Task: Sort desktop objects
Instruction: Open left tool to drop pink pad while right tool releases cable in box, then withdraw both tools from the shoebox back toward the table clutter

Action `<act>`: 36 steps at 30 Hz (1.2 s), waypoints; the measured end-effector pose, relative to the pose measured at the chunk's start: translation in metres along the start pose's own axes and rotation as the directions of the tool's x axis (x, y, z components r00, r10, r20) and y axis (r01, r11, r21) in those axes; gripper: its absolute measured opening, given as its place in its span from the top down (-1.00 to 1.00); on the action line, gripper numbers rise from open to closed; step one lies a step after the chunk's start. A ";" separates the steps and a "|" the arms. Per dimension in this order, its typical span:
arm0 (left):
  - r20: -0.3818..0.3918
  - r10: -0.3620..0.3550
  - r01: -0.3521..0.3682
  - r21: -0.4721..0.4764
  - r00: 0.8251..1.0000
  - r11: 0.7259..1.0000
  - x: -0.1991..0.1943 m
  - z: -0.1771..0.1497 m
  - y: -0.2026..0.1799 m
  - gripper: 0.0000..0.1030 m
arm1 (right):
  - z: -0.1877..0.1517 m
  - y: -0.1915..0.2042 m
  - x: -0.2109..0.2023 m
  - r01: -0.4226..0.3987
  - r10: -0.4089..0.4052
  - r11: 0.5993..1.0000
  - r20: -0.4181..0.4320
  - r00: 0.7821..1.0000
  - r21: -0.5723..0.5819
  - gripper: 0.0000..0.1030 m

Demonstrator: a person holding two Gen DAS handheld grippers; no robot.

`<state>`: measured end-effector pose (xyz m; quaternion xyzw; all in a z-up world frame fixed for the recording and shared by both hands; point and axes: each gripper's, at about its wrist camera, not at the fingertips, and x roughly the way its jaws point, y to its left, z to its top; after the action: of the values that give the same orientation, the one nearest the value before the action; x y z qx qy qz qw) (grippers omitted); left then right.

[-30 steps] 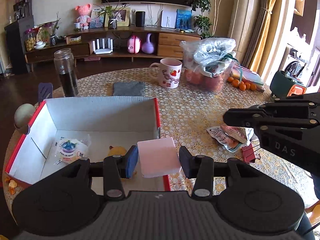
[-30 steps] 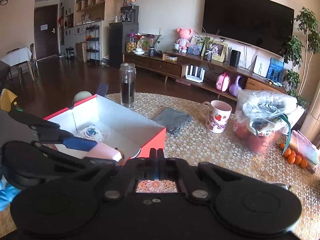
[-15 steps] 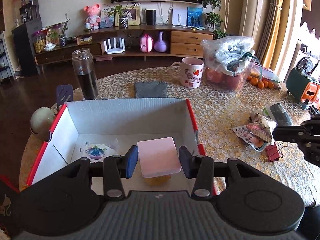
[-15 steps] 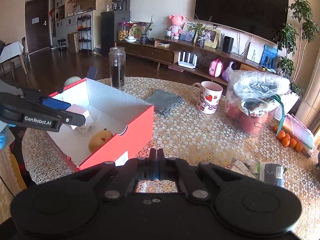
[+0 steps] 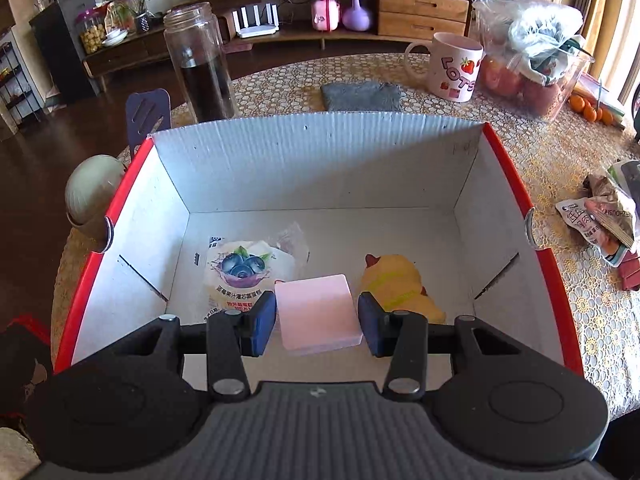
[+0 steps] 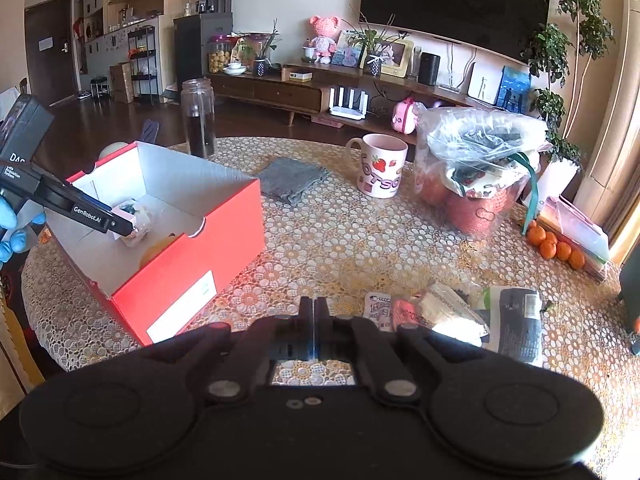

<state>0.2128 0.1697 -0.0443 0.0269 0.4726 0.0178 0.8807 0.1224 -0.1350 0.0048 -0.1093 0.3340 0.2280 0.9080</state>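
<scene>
My left gripper (image 5: pixel 317 322) is shut on a pink block (image 5: pixel 317 322) and hangs low inside the red cardboard box (image 5: pixel 506 168), between a blueberry snack packet (image 5: pixel 240 272) and a yellow soft toy (image 5: pixel 396 284) on the box floor. In the right wrist view the left gripper (image 6: pixel 128 229) reaches into the same box (image 6: pixel 188 276) from the left, held by a blue-gloved hand (image 6: pixel 12 224). My right gripper (image 6: pixel 314 312) is shut with nothing in it, above the lace tablecloth. Just to its right lie crumpled snack wrappers (image 6: pixel 432 312) and a dark packet (image 6: pixel 516 324).
Behind the box stand a glass jar (image 5: pixel 200 64) with dark contents, a folded grey cloth (image 5: pixel 362 96) and a strawberry mug (image 5: pixel 454 66). A plastic bag of fruit (image 6: pixel 476 168) and small oranges (image 6: pixel 556 246) sit at the right. A pale round object (image 5: pixel 92 194) lies left of the box.
My left gripper has carried the pink block from the box's right rim to over the box and down into it. The right gripper has dipped toward the wrappers on the table.
</scene>
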 end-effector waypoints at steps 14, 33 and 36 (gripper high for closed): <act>-0.058 0.018 -0.017 0.003 0.998 1.000 0.016 0.002 -0.008 -0.34 | -0.019 -0.025 -0.005 0.032 -0.031 0.998 -0.021 0.999 0.045 0.98; 0.129 -0.130 0.132 -0.001 0.983 0.991 -0.068 -0.002 -0.066 -0.44 | -0.049 -0.062 -0.035 0.054 -0.054 0.992 0.001 0.999 0.116 0.78; 0.149 -0.156 0.151 0.048 0.976 0.987 -0.077 -0.003 -0.089 -0.44 | -0.054 -0.069 -0.040 0.060 -0.061 0.990 0.005 0.998 0.125 0.77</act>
<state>0.1685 0.0767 0.0129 0.0077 0.4051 -0.0611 0.9122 0.0988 -0.2273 -0.0062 -0.0616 0.3400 0.1794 0.9211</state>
